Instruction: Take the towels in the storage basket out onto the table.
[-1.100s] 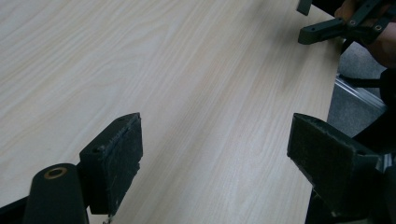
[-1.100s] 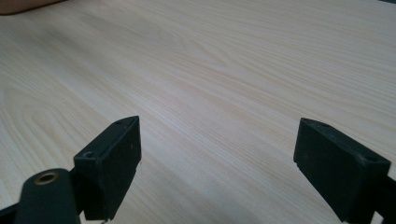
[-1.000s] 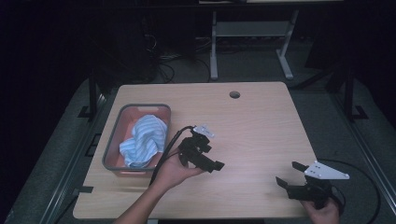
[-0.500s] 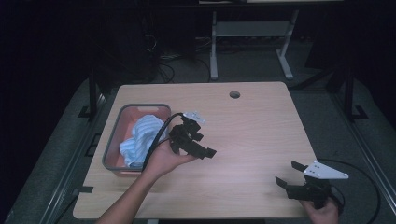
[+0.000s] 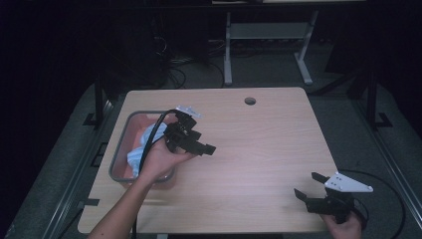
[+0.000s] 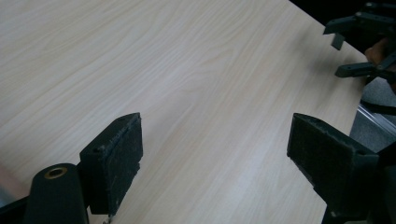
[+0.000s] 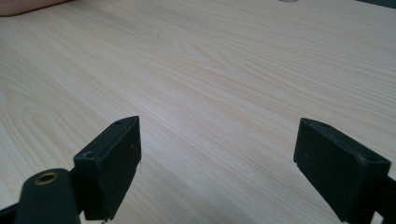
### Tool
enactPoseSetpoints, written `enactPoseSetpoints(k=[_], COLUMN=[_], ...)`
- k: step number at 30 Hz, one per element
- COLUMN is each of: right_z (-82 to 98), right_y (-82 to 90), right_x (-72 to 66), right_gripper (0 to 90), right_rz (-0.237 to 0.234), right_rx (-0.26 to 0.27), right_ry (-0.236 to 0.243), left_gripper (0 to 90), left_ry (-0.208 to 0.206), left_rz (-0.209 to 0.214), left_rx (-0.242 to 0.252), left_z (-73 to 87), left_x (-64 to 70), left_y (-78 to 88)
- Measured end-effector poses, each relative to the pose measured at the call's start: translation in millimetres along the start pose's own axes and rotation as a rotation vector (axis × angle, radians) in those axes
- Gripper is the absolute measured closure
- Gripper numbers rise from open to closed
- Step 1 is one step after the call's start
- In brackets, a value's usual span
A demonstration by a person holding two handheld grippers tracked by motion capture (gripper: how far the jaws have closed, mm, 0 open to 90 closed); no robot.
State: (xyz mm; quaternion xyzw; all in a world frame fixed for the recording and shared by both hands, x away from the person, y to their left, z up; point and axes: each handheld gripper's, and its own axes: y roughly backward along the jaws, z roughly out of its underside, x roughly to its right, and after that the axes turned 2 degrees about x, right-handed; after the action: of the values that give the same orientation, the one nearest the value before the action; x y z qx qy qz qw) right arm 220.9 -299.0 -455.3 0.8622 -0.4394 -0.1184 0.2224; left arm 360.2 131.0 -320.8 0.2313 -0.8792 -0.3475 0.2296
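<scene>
One wooden table point(image 5: 259, 164) carries one grey-rimmed tray point(image 5: 130, 119) at its left edge, seen in the high view, with one light blue cloth point(image 5: 144, 144) inside. The left gripper point(image 5: 196, 144) hovers just beside the tray, jaws wide and empty. The right gripper point(image 5: 311, 191), near the front right corner, also gapes empty.

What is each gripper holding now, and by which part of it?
Nothing is held. The left gripper has open, empty jaws above the table; the right gripper is open and empty too.
</scene>
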Motion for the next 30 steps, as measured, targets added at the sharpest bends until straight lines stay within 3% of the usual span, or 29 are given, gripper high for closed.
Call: enactPoseSetpoints(k=[14, 24, 30], right_z=[-0.2, -0.8, -0.8], right_y=[1.3, 0.2, 0.2], right_x=[1.5, 1.1, 1.0], right_gripper=[14.5, 14.5, 14.5], right_rz=[0.003, 0.003, 0.003], right_rx=[0.003, -0.001, -0.001], right_ry=[0.001, 0.002, 0.003], left_gripper=[18.0, 18.3, 19.4], left_ry=[0.088, 0.157, 0.169], left_rz=[-0.047, -0.111, -0.143], left_rx=[0.029, 0.056, 0.047], left_z=[6.7, 22.7, 30.1], left_x=[-31.1, -57.1, -63.9], left_y=[20.6, 42.0, 49.3])
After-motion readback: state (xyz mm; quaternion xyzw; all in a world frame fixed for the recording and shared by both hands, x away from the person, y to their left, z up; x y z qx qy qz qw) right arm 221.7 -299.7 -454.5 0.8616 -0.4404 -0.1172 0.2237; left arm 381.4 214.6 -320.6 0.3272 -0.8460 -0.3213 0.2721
